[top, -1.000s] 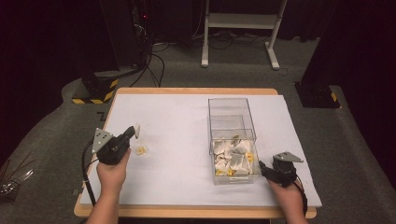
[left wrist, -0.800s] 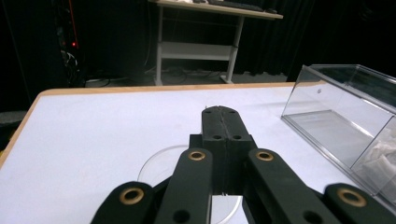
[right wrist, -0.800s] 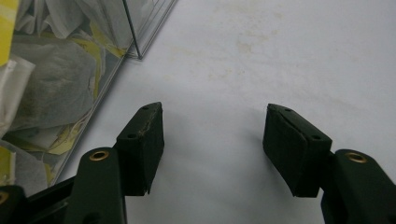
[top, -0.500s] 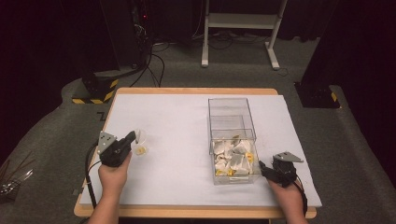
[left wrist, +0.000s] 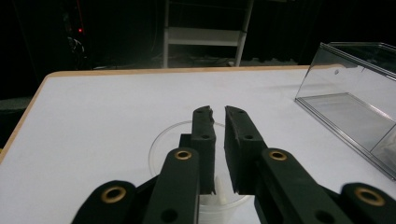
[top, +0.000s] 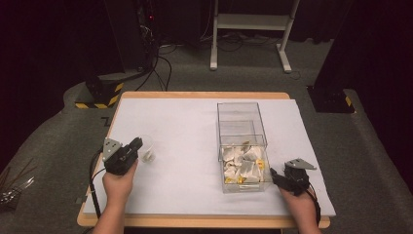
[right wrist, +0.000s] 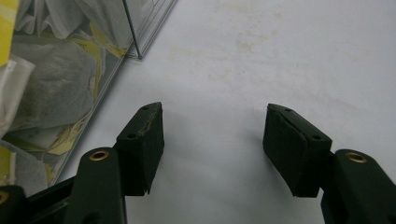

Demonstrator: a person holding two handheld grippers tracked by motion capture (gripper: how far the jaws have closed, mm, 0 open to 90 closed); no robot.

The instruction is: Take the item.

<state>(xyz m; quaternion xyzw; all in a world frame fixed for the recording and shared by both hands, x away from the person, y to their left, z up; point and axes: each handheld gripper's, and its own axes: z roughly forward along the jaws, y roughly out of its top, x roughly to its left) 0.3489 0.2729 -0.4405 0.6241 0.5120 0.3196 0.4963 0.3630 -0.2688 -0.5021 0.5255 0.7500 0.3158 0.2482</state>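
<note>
On high view, your left gripper [top: 138, 144] sits at small clear plastic cup [top: 147, 148], nearer you than a second ago. Left gripper view: jaws just parted to narrow gap, straddling cup's near rim [left wrist: 161, 140]. Right gripper view: your right gripper [right wrist: 212, 135] half-wide, empty, beside clear plastic box of tea bags [right wrist: 51, 88].

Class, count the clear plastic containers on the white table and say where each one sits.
2. A small round cup sits at the left gripper; a tall rectangular box holding tea bags stands right of centre.
</note>
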